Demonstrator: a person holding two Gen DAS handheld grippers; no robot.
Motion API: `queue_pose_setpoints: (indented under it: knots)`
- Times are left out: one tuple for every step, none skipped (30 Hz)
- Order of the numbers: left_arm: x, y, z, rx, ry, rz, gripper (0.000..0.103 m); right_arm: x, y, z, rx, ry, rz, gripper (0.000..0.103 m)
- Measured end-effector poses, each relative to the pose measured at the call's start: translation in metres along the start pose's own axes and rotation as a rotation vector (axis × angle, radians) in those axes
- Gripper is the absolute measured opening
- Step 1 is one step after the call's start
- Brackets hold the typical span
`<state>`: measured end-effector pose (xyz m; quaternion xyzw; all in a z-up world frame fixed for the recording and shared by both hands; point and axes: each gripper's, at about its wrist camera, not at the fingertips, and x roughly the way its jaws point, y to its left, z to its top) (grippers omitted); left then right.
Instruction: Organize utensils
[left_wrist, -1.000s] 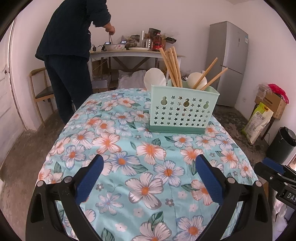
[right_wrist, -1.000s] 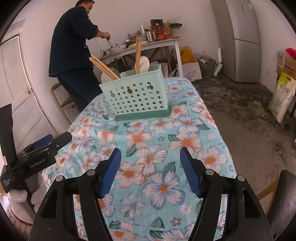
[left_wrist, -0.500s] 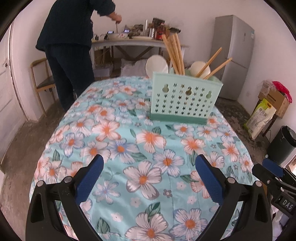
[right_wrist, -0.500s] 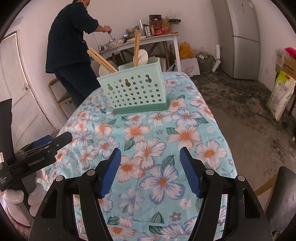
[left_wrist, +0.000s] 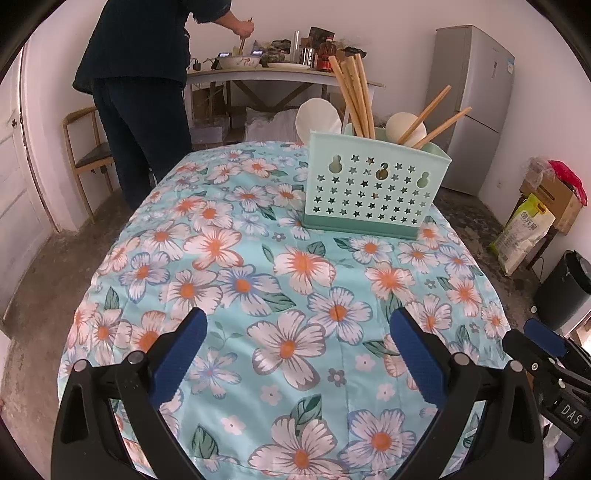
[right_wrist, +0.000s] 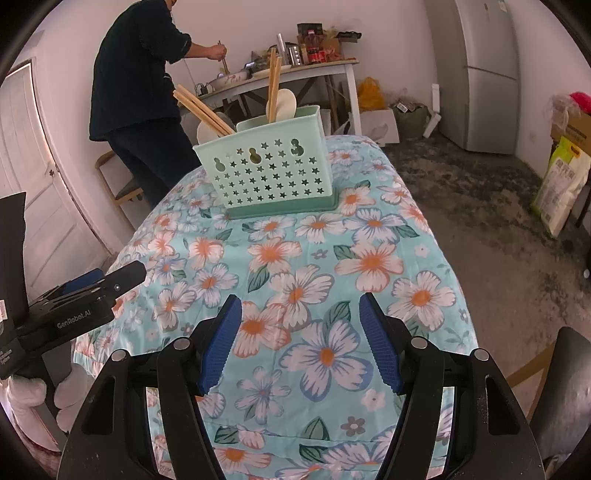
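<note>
Right view alone gives us the yellow bag (right_wrist: 370, 92), upper centre. Mint basket (left_wrist: 373, 186) holds chopsticks (left_wrist: 354, 98), white spoons (left_wrist: 319, 118). Left gripper (left_wrist: 298, 334) and right gripper (right_wrist: 301, 325) gape empty.

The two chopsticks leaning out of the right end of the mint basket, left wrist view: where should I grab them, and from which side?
Grip the chopsticks on their bare upper shafts, well above the basket rim. They tilt up and to the right, clear of the white spoon, so probably come from above-right with jaws across the shafts. The right gripper is open and empty.
</note>
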<state>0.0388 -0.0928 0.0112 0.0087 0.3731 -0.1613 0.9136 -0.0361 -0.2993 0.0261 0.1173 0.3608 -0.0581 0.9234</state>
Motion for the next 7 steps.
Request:
queue_pose_setpoints:
  knots:
    - [0.0006, 0.0004, -0.0002, -0.004, 0.003, 0.000, 0.097, 0.0000, 0.0000, 0.0000, 0.000, 0.000, -0.001, 0.063]
    - [0.0012, 0.0016, 0.0000, -0.011, 0.006, 0.001, 0.097, 0.0000, -0.0001, 0.0000, 0.002, 0.000, 0.000, 0.063]
    - [0.0017, 0.0022, -0.0004, -0.017, 0.008, 0.001, 0.097, 0.0000, 0.0000, -0.0001, 0.002, 0.000, 0.001, 0.063]
    - [0.0023, 0.0034, -0.0003, -0.023, 0.011, -0.001, 0.097, 0.0001, 0.0003, -0.0001, 0.001, 0.000, 0.001, 0.063]
    - [0.0030, 0.0043, -0.0002, -0.027, 0.015, -0.002, 0.097, 0.0002, 0.0004, 0.0000, 0.000, 0.000, 0.000, 0.063]
    - [0.0036, 0.0049, -0.0002, -0.029, 0.018, -0.002, 0.097, 0.0002, 0.0003, 0.0000, 0.001, 0.001, 0.000, 0.063]
    - [0.0040, 0.0052, -0.0004, -0.030, 0.019, -0.002, 0.097, 0.0002, 0.0004, 0.0000, 0.001, 0.001, 0.002, 0.063]
